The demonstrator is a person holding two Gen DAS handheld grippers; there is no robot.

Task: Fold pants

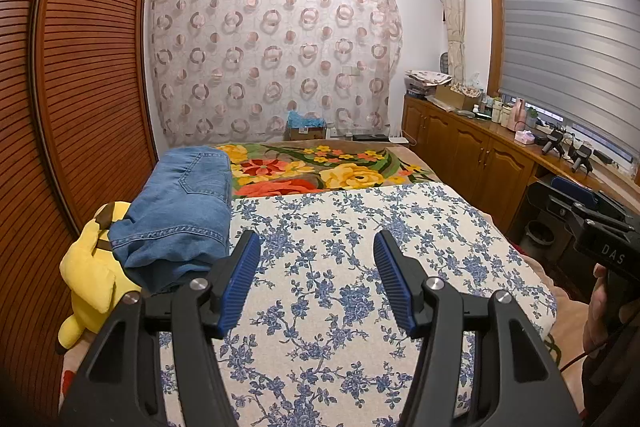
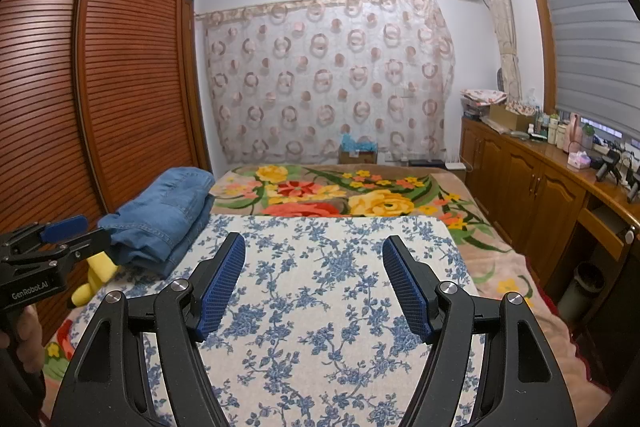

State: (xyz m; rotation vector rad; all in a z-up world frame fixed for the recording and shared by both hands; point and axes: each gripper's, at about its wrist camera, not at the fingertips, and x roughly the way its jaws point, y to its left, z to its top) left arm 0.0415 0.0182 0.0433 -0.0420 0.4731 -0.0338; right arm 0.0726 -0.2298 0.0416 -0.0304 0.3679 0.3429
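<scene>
Folded blue jeans (image 1: 180, 211) lie in a stack at the left edge of the bed, beside the blue-flowered white cloth (image 1: 360, 267). They also show in the right wrist view (image 2: 160, 219). My left gripper (image 1: 316, 267) is open and empty above the flowered cloth, just right of the jeans. My right gripper (image 2: 314, 267) is open and empty above the same cloth. The left gripper shows at the left of the right wrist view (image 2: 60, 239), and the right gripper at the right edge of the left wrist view (image 1: 580, 203).
A yellow plush toy (image 1: 92, 279) lies against the jeans at the bed's left edge. A louvred wooden wardrobe (image 1: 80, 67) stands left. A floral blanket (image 1: 320, 167) covers the far bed. Wooden cabinets (image 1: 472, 151) with clutter line the right wall.
</scene>
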